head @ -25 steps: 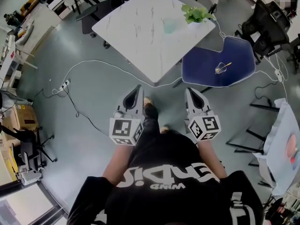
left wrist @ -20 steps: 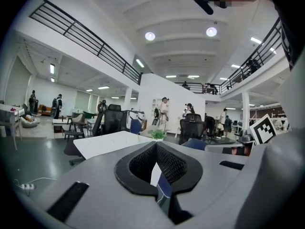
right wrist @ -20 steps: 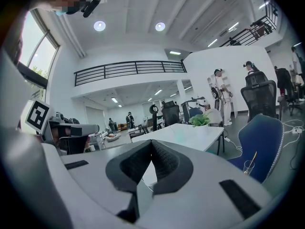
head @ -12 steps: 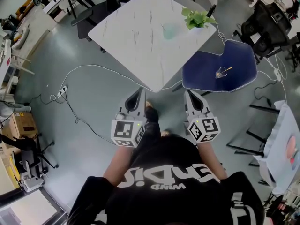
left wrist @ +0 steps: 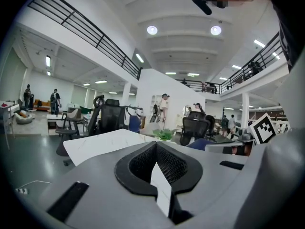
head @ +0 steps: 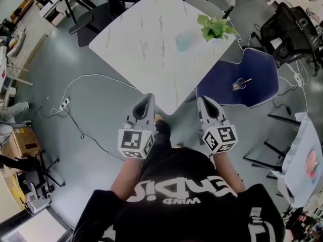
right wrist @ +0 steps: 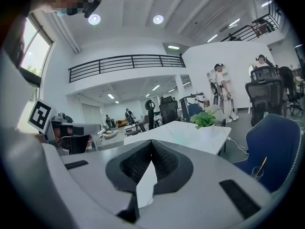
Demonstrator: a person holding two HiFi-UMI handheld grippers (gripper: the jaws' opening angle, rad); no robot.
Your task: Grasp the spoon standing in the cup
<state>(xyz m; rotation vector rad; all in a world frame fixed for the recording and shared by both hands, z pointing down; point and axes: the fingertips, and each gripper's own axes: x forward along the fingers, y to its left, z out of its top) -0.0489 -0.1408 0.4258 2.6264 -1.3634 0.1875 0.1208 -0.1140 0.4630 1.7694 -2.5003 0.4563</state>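
Note:
A clear glass cup [head: 237, 86] with a gold-handled spoon [head: 245, 81] standing in it rests on the seat of a blue chair [head: 255, 69], right of the white table [head: 151, 34]. In the right gripper view the cup [right wrist: 258, 172] shows low at the far right on the blue chair [right wrist: 274, 140]. My left gripper [head: 148, 96] and right gripper [head: 202, 100] are held side by side over the floor, pointing at the table's near corner, well short of the cup. Both stand shut and empty, as the left gripper [left wrist: 155, 145] and the right gripper [right wrist: 151, 142] show in their own views.
A potted plant [head: 215, 27] and a pale teal cup [head: 184, 41] sit on the table. A white cable [head: 93, 76] and a power strip [head: 64, 103] lie on the grey floor at left. Black office chairs [head: 290, 26] stand at the right, and another table edge [head: 303, 158] is nearby.
The person has walked forward. Both grippers have come closer to the table's near corner, and the chair with the cup now lies nearer in the head view.

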